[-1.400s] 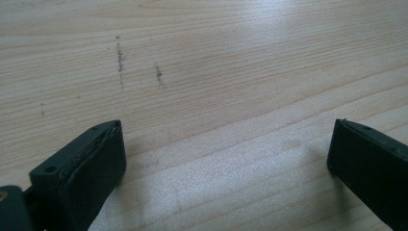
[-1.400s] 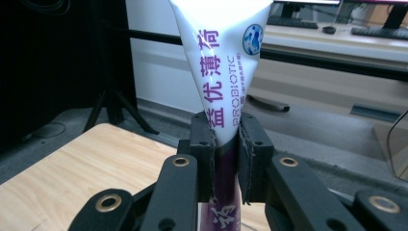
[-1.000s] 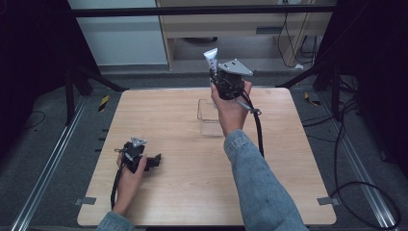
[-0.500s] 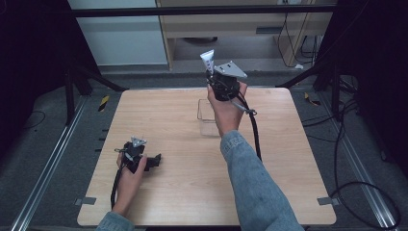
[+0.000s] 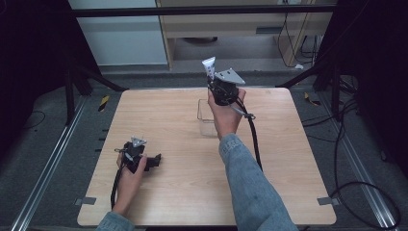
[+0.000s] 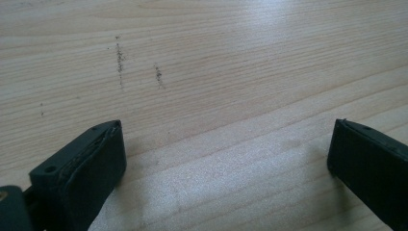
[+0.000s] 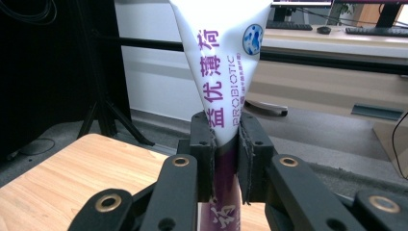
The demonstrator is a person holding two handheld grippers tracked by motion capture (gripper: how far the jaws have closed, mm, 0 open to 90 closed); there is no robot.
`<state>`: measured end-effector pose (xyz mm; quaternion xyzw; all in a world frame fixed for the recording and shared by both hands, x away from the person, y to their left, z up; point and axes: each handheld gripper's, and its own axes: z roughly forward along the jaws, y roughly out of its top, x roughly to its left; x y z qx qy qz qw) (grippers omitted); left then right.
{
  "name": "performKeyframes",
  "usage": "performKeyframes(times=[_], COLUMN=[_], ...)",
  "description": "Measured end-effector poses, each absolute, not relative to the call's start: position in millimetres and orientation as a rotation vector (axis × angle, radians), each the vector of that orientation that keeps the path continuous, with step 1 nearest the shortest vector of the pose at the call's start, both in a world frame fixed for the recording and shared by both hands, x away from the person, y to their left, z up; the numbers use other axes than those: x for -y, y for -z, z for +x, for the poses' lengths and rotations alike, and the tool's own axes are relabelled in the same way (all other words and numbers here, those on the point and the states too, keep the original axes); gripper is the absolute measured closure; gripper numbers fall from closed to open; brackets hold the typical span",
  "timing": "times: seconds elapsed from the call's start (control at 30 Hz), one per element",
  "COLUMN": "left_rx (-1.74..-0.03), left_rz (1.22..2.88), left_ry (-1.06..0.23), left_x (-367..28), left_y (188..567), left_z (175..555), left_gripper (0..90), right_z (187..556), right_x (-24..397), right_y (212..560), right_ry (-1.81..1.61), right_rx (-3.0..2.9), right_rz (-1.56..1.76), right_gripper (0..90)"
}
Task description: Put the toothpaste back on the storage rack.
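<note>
While the left tongs (image 5: pixel 153 161) lie low on the pale wooden table (image 5: pixel 288 159) with their jaws spread wide and nothing between them, the right tongs (image 5: pixel 211 79) are clamped on a white and purple squeeze tube with purple lettering (image 5: pixel 209 66). In the right gripper view the two black pads press the tube (image 7: pixel 222 72) from both sides at the point where its white upper part meets the purple lower part; the flat crimped end fans out above the pads, and the purple end runs down between the jaw arms. In the high view the tube stands up and tilts slightly away from the person, above the far part of the table. Just below and on the near side of the right tongs sits a clear, square, thin-walled plastic container (image 5: pixel 207 118), upright on the table, partly covered by the right hand (image 5: pixel 226 113).

Compared with a second ago, the right hand has come down a little and shifted slightly to the left in the high view, so the tube is now lower and closer to the container's opening. The grip on the tube is unchanged. The left tongs have stayed where they were, near the left front of the table, well apart from the right tongs and the container. In the left gripper view, bare wood grain with a few dark specks lies between the open jaws.
</note>
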<state>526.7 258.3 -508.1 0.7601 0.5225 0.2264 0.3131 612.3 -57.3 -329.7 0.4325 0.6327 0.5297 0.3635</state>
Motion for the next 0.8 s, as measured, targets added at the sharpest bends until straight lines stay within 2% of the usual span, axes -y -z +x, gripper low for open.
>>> performKeyframes(times=[0.4,0.8], left_rx=[-1.378,-1.377], left_rz=[2.005,2.006], left_ry=[-0.597,-0.597], left_x=[-258,-258], left_y=[508,508], left_z=[527,527], left_gripper=[0.0,0.0], right_z=[621,622], right_x=[58,63], right_y=[355,364], right_ry=[-1.361,-1.341], right_rx=[-1.639,-1.63], right_rz=[1.156,1.175], right_gripper=[78.6,78.6])
